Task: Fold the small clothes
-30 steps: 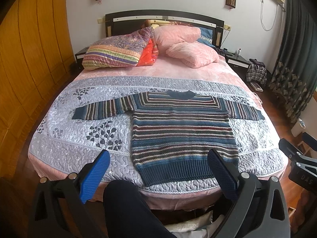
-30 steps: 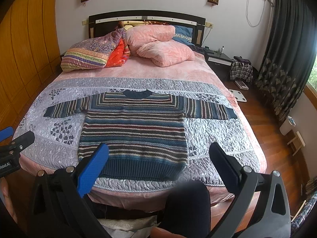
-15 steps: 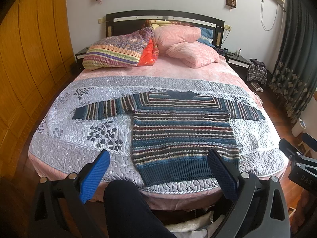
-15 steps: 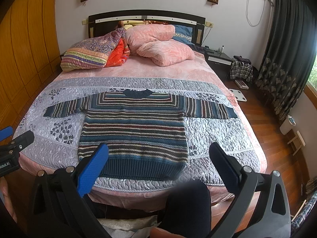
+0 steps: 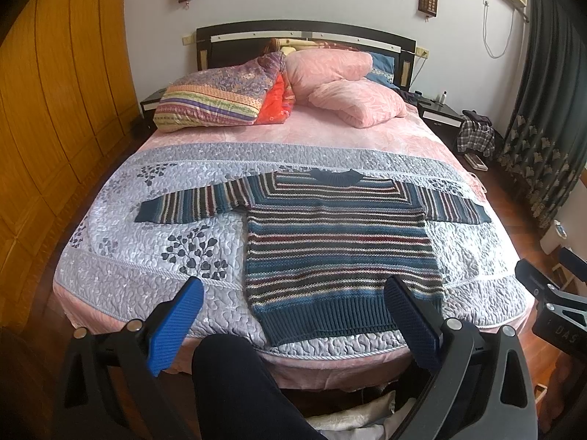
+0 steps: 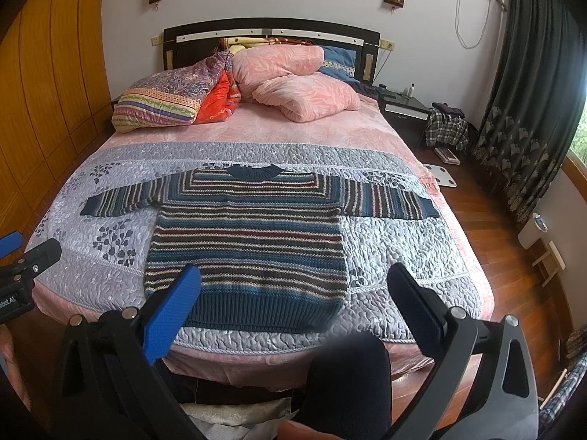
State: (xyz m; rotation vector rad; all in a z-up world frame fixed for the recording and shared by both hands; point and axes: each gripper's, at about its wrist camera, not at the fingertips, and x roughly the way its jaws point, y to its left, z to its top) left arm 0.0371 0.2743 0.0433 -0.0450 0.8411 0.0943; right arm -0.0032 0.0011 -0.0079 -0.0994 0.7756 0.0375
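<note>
I have the sweater (image 5: 337, 253) laid flat on the quilt (image 5: 154, 227) at the foot half of the bed (image 5: 367, 135), neck hole at 12 o'clock, ribbed hem at 6 o'clock near the bed's edge. Both sleeves run straight out, one to 9 o'clock, one to 3 o'clock. From the right wrist view the sweater (image 6: 249, 242) sits a little toward 10 o'clock of my centre.

My left gripper (image 5: 293, 315) hangs off the foot of the bed with its jaws spread wide, nothing between them; its blue pad (image 5: 176, 326) shows at 8 o'clock and the dark one at 4 o'clock. My right gripper (image 6: 293, 308) is likewise held short of the bed, jaws wide apart and empty. Neither touches the sweater.

Each camera catches the other gripper at its edge: the right one at 3 o'clock in the left view, the left one at 9 o'clock in the right view.

A dark-trousered leg (image 5: 238, 392) fills 6 o'clock in both views. Pillows (image 5: 341, 84) are piled at the headboard (image 5: 304, 33), at 12 o'clock.
</note>
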